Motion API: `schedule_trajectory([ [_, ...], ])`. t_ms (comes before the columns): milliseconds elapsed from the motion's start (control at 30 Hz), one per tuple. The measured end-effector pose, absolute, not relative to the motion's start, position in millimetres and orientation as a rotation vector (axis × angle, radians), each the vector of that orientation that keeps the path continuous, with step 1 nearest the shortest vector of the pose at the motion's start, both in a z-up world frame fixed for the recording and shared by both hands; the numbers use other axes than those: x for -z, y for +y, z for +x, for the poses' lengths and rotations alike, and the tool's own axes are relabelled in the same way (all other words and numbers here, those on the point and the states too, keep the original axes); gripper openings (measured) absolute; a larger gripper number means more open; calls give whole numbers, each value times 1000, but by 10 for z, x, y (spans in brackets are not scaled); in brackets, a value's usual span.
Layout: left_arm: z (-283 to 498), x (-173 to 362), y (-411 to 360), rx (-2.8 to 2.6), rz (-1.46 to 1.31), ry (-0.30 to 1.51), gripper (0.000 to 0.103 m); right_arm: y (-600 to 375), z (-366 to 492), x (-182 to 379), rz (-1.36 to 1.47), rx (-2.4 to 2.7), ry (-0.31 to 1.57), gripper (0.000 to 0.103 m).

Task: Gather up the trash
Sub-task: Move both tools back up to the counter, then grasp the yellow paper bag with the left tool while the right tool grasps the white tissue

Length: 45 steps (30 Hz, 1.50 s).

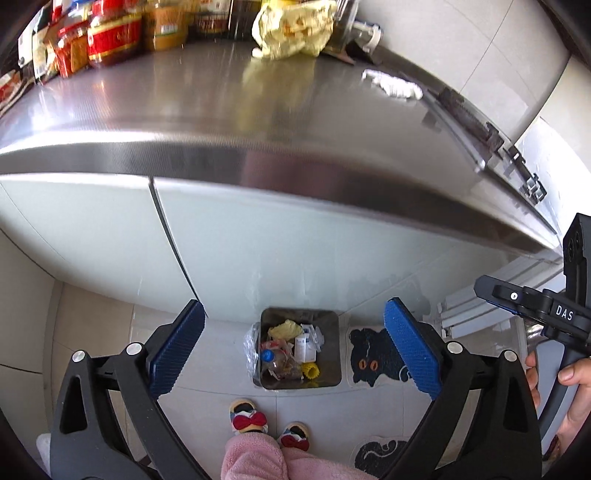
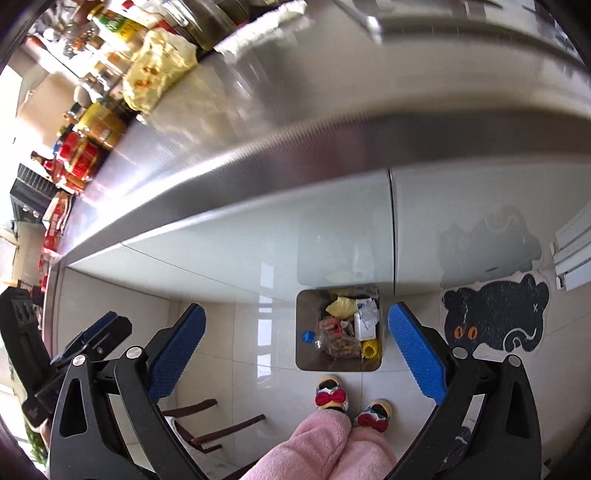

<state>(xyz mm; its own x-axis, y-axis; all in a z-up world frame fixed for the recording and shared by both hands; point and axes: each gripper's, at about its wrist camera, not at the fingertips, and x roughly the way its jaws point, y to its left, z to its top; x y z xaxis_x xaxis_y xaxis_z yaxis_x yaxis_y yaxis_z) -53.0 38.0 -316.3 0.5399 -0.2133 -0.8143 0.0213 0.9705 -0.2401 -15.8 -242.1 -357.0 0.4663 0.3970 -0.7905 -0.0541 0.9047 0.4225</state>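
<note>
A steel trash bin (image 1: 334, 382) stands on the floor against the cabinet and holds wrappers, a bottle and paper. It also shows in the right wrist view (image 2: 303, 354). My left gripper (image 1: 293, 345) is open and empty, high above the bin. My right gripper (image 2: 295, 347) is open and empty, also above the bin. A crumpled yellow bag (image 1: 291, 27) lies at the back of the steel counter (image 1: 184, 110); it also shows in the right wrist view (image 2: 159, 70). A crumpled white tissue (image 1: 393, 85) lies on the counter's right side.
Jars and sauce packets (image 1: 96, 37) line the counter's back left. A black cat mat (image 2: 495, 317) lies on the floor right of the bin. My slippered feet (image 2: 347, 402) stand before the bin. A wooden chair (image 2: 207, 428) is at the lower left.
</note>
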Motion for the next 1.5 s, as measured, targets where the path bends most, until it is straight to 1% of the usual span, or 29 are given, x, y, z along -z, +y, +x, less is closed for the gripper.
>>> schedule_trajectory([
  [133,-399,2607,505,147,-193,892,93,-2420,-75,2964,290,-268,916,100],
  [233,-205,2287,568,164,-175,830,93,-2383,124,2626,289,-251,834,100],
  [467,467,1989,729,197,-96,767,93,-2184,954,2373,306,-166,798,100],
  [600,909,1908,799,208,-76,742,93,-2049,1400,2373,288,-138,811,99],
  [633,1023,1904,803,210,-72,741,93,-2021,1507,2383,288,-143,811,98],
  [833,1633,2013,813,223,-55,757,93,-1838,2067,2553,263,-115,855,79],
  [1000,1999,2168,798,238,-55,787,93,-1733,2383,2719,252,-90,891,76],
  [1167,2252,2325,761,255,-66,819,92,-1667,2547,2872,231,-67,927,75],
  [1233,2325,2382,751,260,-76,829,92,-1652,2607,2944,221,-57,950,72],
  [1267,2355,2409,744,265,-78,833,89,-1651,2628,2982,215,-52,964,67],
  [1300,2387,2436,729,273,-79,840,85,-1651,2650,3021,214,-53,977,65],
  [1333,2411,2460,714,283,-77,849,77,-1648,2650,3038,207,-55,972,62],
  [1367,2429,2482,695,296,-73,857,67,-1635,2645,3041,183,-50,967,59],
  [1400,2448,2499,673,306,-64,864,62,-1622,2639,3042,160,-42,962,51],
  [1433,2453,2513,646,314,-52,868,51,-1619,2633,3042,141,-36,958,41],
  [1467,2449,2521,619,324,-41,868,39,-1623,2626,3044,126,-29,955,24],
  [1500,2440,2523,601,332,-32,865,33,-1635,2612,3048,120,-30,952,16],
])
